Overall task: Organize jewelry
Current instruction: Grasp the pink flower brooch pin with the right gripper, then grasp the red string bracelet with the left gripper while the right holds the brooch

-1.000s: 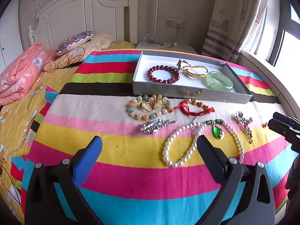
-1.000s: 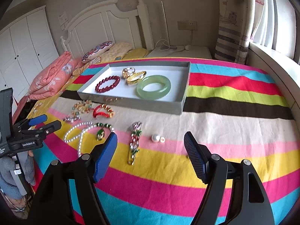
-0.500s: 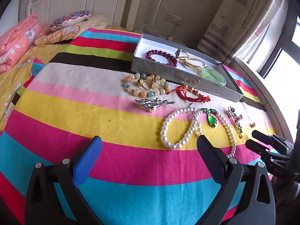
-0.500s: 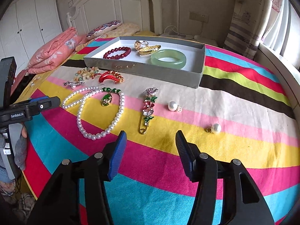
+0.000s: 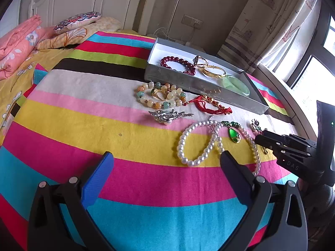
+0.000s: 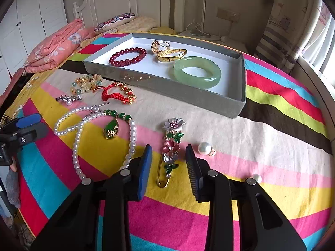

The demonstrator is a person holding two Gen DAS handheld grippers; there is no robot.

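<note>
A grey tray [image 6: 238, 104] on the striped bed holds a red bead bracelet [image 6: 127, 56], gold bangles [image 6: 169, 54] and a jade bangle [image 6: 197, 72]. Loose on the cover lie a flower brooch [image 6: 171, 144], a pearl necklace with a green pendant [image 6: 111, 129], a red cord bracelet [image 6: 117, 94], a coloured bead bracelet [image 6: 85, 83], a silver brooch [image 6: 68, 99] and two pearl earrings [image 6: 206, 147]. My right gripper [image 6: 168, 156] is open, its fingers either side of the flower brooch, apart from it. My left gripper [image 5: 166, 164] is open and empty, before the pearl necklace [image 5: 209, 142].
Folded pink bedding [image 6: 54, 46] and pillows [image 6: 115, 19] lie at the head of the bed. A windowsill [image 6: 314, 77] runs along the right. The tray also shows in the left wrist view [image 5: 188, 81].
My right gripper has moved forward and down to the flower brooch and narrowed its fingers around it. My left gripper has shifted closer to the cover, staying wide open.
</note>
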